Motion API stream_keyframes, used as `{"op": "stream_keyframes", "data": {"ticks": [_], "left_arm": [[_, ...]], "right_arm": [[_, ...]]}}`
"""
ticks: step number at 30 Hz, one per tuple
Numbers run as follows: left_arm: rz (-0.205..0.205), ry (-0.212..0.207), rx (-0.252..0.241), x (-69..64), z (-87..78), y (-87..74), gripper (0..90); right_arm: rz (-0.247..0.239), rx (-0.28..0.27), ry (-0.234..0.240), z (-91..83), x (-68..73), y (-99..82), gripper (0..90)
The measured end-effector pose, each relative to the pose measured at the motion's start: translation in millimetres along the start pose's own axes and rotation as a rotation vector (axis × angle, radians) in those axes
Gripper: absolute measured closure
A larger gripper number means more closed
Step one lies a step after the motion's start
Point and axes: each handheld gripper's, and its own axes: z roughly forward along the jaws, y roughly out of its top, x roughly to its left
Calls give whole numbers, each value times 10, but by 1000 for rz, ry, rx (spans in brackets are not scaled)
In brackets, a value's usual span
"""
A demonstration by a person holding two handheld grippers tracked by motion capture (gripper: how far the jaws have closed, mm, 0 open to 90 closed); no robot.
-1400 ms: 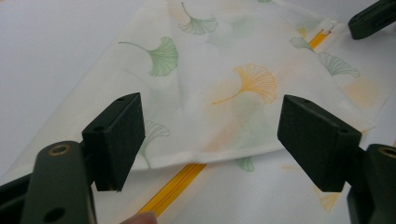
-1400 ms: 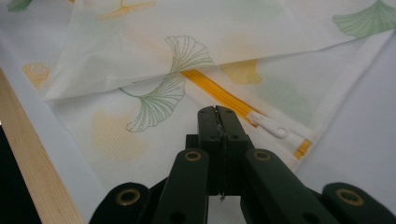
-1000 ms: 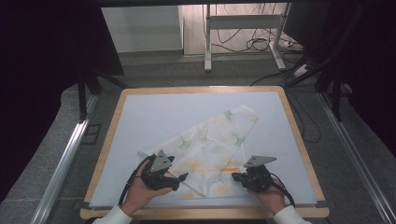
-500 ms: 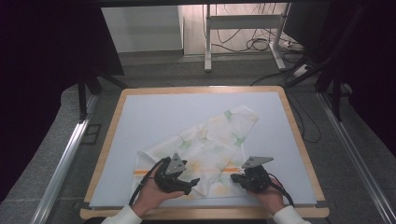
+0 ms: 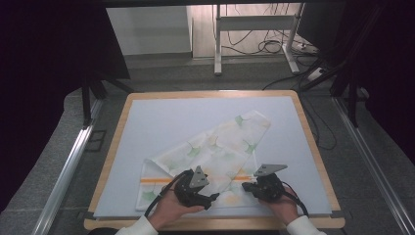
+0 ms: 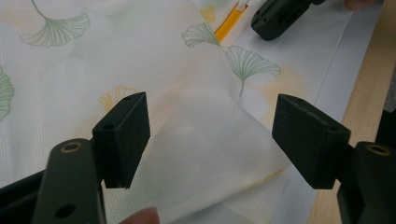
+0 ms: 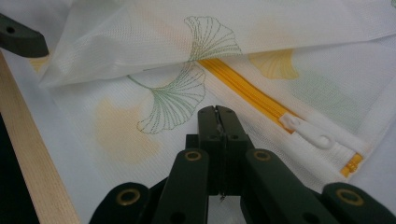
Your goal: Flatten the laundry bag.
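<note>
the left gripper (image 6: 212, 140) has its jaws spread wide apart, hanging just over a folded flap of the mesh bag (image 6: 140, 70) with nothing between the pads. the right gripper (image 7: 218, 119) has its jaws pressed together; from its own view the tips sit on the bag's fabric, and i cannot tell whether any cloth is pinched between them. in the high view both grippers sit at the near edge of the table, left gripper (image 5: 211, 198) and right gripper (image 5: 244, 186) close to each other, each held in a hand (image 5: 169, 210) that comes in from the bottom.

the table (image 5: 112, 147) is a pale blue-grey board with a light wooden rim. the mesh bag (image 5: 215, 149) lies on it as a long white piece printed with green and yellow ginkgo leaves, running slantwise from the near left toward the far right, with its near part folded over under the grippers.

an orange-yellow zipper (image 7: 243, 88) runs along the bag's near part, partly covered by the folded flap. its white pull tab (image 7: 308, 133) lies flat near the zipper's end, just to the side of the right gripper's closed tips.
</note>
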Motion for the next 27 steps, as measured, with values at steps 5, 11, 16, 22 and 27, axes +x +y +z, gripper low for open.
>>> {"op": "stream_keyframes", "data": {"ticks": [5, 11, 16, 22, 27], "left_arm": [[11, -14, 18, -39, 57, -21, 249], [36, -17, 54, -122, 172, -40, 227], [64, 5, 88, -154, 244, -45, 335], [20, -40, 95, -93, 247, -46, 457], [27, -49, 90, -74, 242, -41, 618]], "right_arm": [[0, -3, 2, 2, -6, -2, 894], [-1, -3, 1, 3, -5, -2, 894], [-4, -2, -3, 2, 0, -1, 894], [-16, -3, -11, 4, 10, 1, 894], [-11, -3, -10, 4, 9, -1, 894]]}}
